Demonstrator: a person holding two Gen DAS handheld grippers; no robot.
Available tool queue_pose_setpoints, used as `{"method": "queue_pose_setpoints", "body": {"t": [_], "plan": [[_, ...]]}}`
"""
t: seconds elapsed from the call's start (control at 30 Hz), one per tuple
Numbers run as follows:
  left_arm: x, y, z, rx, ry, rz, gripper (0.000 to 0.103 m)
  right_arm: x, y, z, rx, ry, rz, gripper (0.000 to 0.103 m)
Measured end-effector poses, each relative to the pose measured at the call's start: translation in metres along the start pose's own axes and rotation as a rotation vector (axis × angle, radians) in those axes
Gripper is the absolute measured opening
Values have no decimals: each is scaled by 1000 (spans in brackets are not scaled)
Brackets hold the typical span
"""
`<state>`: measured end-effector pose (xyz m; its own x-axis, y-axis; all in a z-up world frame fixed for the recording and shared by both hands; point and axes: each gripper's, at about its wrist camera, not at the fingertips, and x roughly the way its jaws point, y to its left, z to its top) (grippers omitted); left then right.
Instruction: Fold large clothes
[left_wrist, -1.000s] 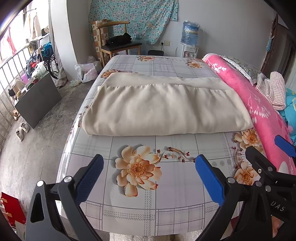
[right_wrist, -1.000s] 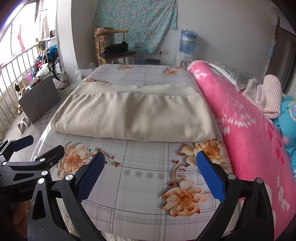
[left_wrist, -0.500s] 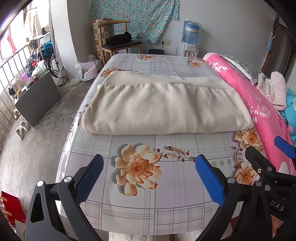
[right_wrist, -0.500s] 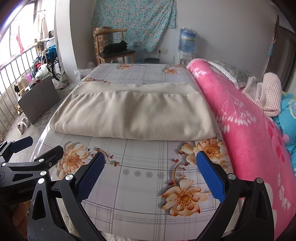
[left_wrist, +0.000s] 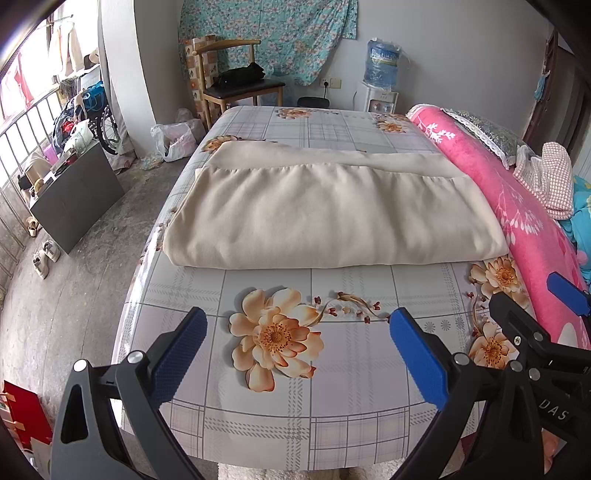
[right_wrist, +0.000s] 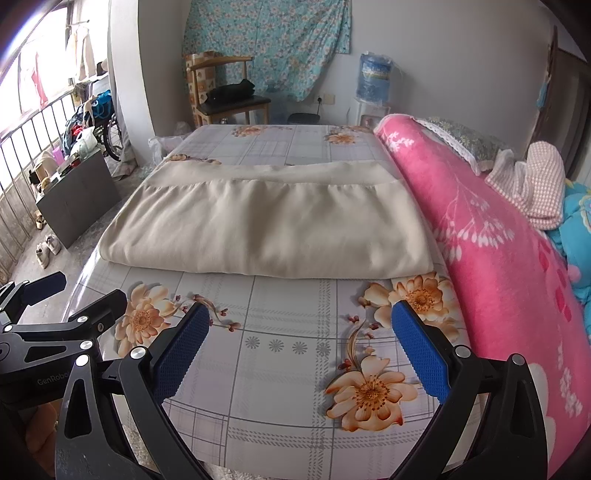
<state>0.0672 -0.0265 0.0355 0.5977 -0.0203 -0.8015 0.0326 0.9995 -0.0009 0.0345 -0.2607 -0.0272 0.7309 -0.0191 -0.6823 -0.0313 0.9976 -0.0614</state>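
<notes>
**Cream cloth folded across the bed – both tongs empty**

A large cream cloth (left_wrist: 332, 214) is seen lying flat across the middle of the bed (left_wrist: 354, 373), folded over at least once: a thick rounded fold runs along its near edge, and a narrower band of the same cloth shows beyond a gathered seam at the far side. Its right end lies just beside, perhaps touching, the rolled pink blanket (left_wrist: 517, 206) along the bed's right side; its left end reaches the mattress edge. What kind of garment or linen it is cannot be told.

The left gripper (left_wrist: 295, 354) is held low over the flowered sheet at the foot of the bed, its blue pads spread wide with nothing between them. The right gripper (right_wrist: 297, 347) is held the same way – wide apart, empty – just beside the left one, and both are well short of the cloth's near fold.

As a judgement, part of the folding appears done, since the cloth is doubled and squared. A long wide rectangle is left, so further folds, most likely end over end, would seem to be needed before a compact bundle is reached. No grasp has yet been taken for that step
</notes>
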Motion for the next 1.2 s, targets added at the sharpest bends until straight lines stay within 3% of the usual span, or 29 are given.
{"method": "queue_pose_setpoints", "body": {"t": [1.2], "plan": [[0,1,0,-1,-1,4,97,1,3,3,4,3,3,95]]}}
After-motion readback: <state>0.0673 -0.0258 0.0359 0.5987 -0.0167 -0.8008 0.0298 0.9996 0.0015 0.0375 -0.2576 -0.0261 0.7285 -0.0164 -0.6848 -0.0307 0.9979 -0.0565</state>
